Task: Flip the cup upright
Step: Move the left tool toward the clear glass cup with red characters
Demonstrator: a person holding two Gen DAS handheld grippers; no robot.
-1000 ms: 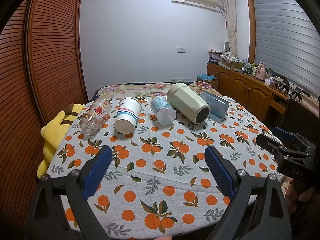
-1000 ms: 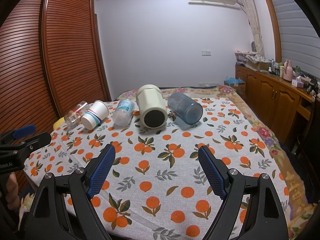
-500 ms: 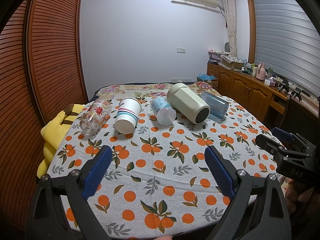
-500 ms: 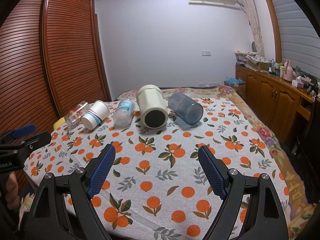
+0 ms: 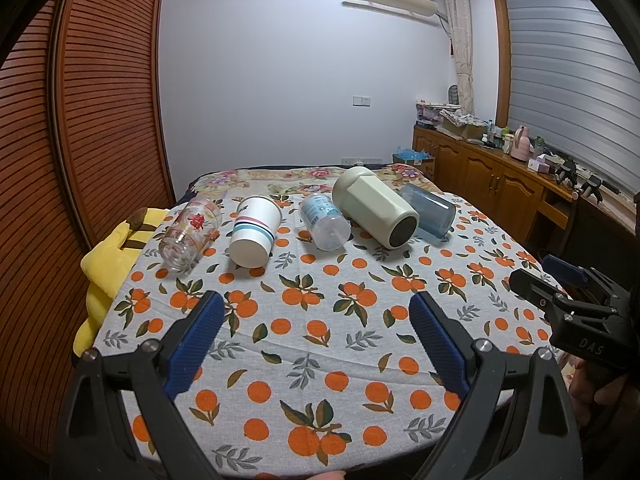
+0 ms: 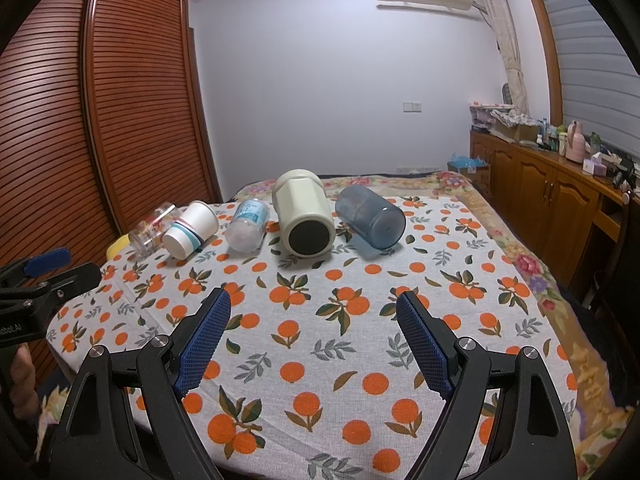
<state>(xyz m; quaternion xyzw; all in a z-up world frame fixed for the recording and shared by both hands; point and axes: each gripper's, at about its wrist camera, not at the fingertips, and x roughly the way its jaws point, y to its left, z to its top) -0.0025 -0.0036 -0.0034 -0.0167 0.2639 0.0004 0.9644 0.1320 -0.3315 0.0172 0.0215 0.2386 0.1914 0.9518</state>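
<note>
Several cups lie on their sides in a row at the far side of the orange-print tablecloth (image 5: 320, 320). From left: a clear glass with red flowers (image 5: 190, 232) (image 6: 154, 228), a white paper cup with stripes (image 5: 255, 230) (image 6: 192, 229), a clear plastic bottle (image 5: 324, 220) (image 6: 248, 224), a big cream tumbler (image 5: 374, 206) (image 6: 304, 212) and a blue translucent cup (image 5: 428, 210) (image 6: 370, 216). My left gripper (image 5: 316, 336) is open and empty over the near cloth. My right gripper (image 6: 312, 336) is open and empty too, well short of the cups.
A yellow plush toy (image 5: 108, 256) lies off the table's left edge. A slatted wooden wardrobe (image 5: 80, 120) stands at the left. A wooden sideboard (image 5: 500, 184) with clutter runs along the right wall. The right gripper's body (image 5: 580, 316) shows at the right of the left view.
Almost nothing: both grippers stay open and hold their place, with only a very slight drift of the views. No cup has moved.
</note>
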